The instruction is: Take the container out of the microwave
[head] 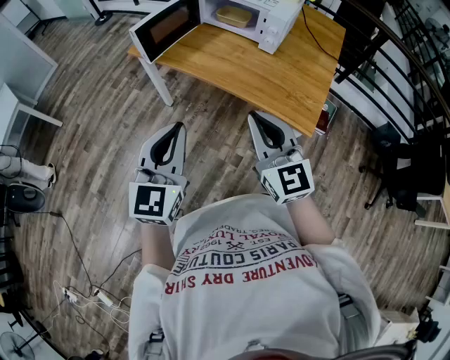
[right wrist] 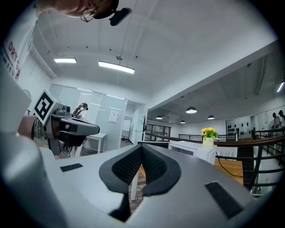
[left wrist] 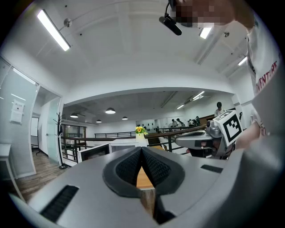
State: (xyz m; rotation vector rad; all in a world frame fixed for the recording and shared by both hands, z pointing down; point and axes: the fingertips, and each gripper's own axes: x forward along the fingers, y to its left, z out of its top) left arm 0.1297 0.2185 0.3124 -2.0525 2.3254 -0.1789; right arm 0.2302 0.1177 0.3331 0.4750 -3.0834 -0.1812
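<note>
1. Holding the left gripper (head: 179,127) level in front of the chest, with its jaws pressed together at the tips and clamping nothing.
2. Holding the right gripper (head: 254,116) level just to the right of it and apart from it, reaching slightly farther ahead. Jaws likewise closed tip to tip, with nothing between them.
3. Extending both forearms forward from the white printed shirt (head: 246,281), with a marker cube (head: 156,202) at the rear of the left claw facing up and tilted slightly outward. Doing the same on the right.
4. Hovering both claws over the plank floor (head: 211,148), short of the near edge of the wooden table (head: 281,77) lying ahead of the tips.
5. Facing the white microwave (head: 273,24), standing well beyond the right gripper's tips and almost straight ahead of them, at the table's far side.
6. Pointing the left gripper roughly toward the microwave's door (head: 163,28), swung fully open and hanging out past the left end of the table.
7. Leaving the container (head: 234,15) untouched: tan and shallow, sitting inside the open microwave cavity, far ahead of both claws and between their two lines of aim.
8. Catching yellow flowers (right wrist: 208,133) ahead and to the right of the right gripper's tips.
</note>
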